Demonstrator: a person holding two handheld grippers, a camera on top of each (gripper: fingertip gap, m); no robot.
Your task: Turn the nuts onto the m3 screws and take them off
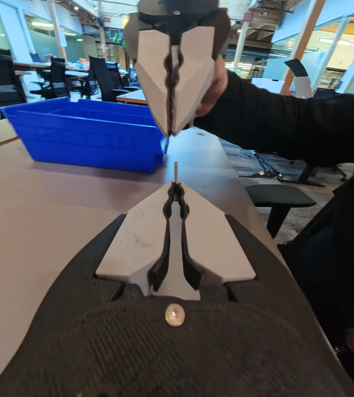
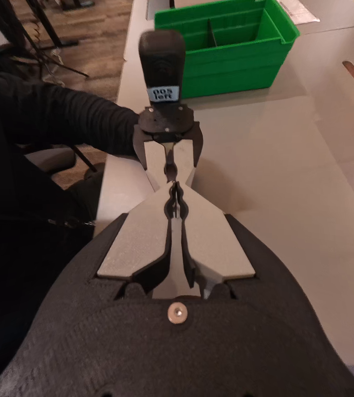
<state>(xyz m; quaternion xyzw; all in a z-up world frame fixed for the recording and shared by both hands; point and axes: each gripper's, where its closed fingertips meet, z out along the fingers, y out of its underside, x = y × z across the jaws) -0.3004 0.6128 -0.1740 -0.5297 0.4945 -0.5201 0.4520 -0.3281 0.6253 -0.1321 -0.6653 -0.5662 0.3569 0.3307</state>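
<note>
Two bins flank my work over the table (image 1: 53,204), taken here as the landmark: a blue bin (image 1: 85,139) on its far side in the left wrist view, a green divided bin (image 2: 225,53) at its far edge in the right wrist view. A black office chair (image 1: 279,199) stands off the table's edge, and a dark sleeve (image 1: 279,124) reaches over the table behind the upper tool. Above the table, my left gripper (image 1: 175,185) is pressed together on the m3 screw (image 1: 175,171), whose bare shank points upward. My right gripper (image 1: 171,134) hangs tip-down over the screw, apart from it, its fingers pressed together; whether a nut sits between them I cannot tell, the tips being too small and blurred.

Step in hand, as I judge it: bringing the nut to the screw, or having just taken it off. If threading, my next move calls for lowering the right gripper squarely onto the shank's end, then twisting. Nothing stands in the way between the tips; the risk is misalignment or a dropped nut.
</note>
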